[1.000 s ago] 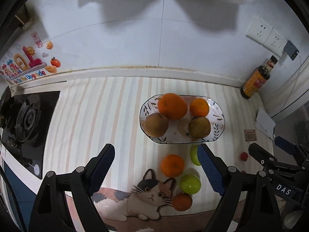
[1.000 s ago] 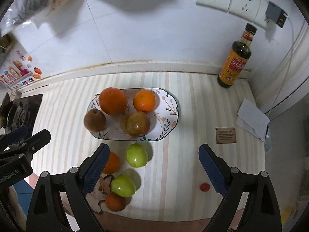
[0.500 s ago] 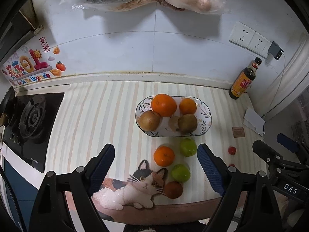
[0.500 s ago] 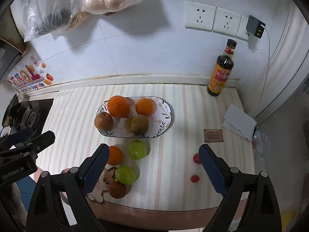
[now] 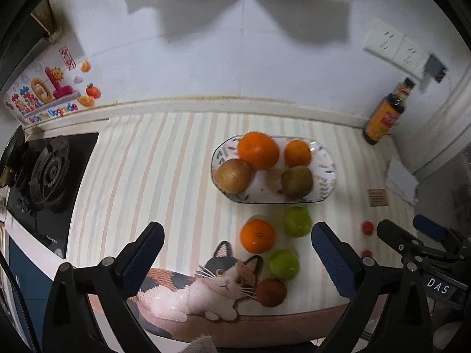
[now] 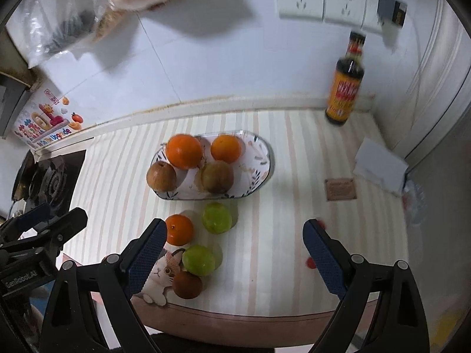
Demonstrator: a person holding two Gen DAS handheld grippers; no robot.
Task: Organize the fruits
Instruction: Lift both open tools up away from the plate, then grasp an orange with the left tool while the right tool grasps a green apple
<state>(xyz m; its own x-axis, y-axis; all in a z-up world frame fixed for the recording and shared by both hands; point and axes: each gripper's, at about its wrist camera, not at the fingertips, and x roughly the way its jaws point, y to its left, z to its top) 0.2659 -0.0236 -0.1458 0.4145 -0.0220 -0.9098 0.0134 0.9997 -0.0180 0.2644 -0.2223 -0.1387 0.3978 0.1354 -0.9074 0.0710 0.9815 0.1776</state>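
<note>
An oval patterned plate [image 5: 331, 161] [image 6: 262, 153] holds two oranges [image 5: 258, 150] [image 6: 184, 151] and two brown fruits [image 5: 234, 175] [image 6: 217, 176]. In front of it on the striped mat lie an orange [image 5: 258, 235] [image 6: 178, 229], two green fruits [image 5: 297, 221] [image 6: 216, 217] and a dark red-brown fruit [image 5: 271, 292] [image 6: 187, 284]. My left gripper [image 5: 235, 253] is open and empty above the mat's front. My right gripper [image 6: 234, 253] is open and empty, to the right of the loose fruits.
A gas stove [image 5: 44, 176] sits at the left. A soy sauce bottle [image 6: 346, 88] stands at the back right by wall sockets [image 6: 323, 0]. Small red items [image 5: 367, 226], a brown card [image 6: 340, 189] and white paper [image 6: 379, 166] lie at the right. Bags [image 6: 117, 0] hang above.
Both grippers pulled back and up half a second ago, then moved closer to the counter again. The fruits have not moved and both grippers stay open.
</note>
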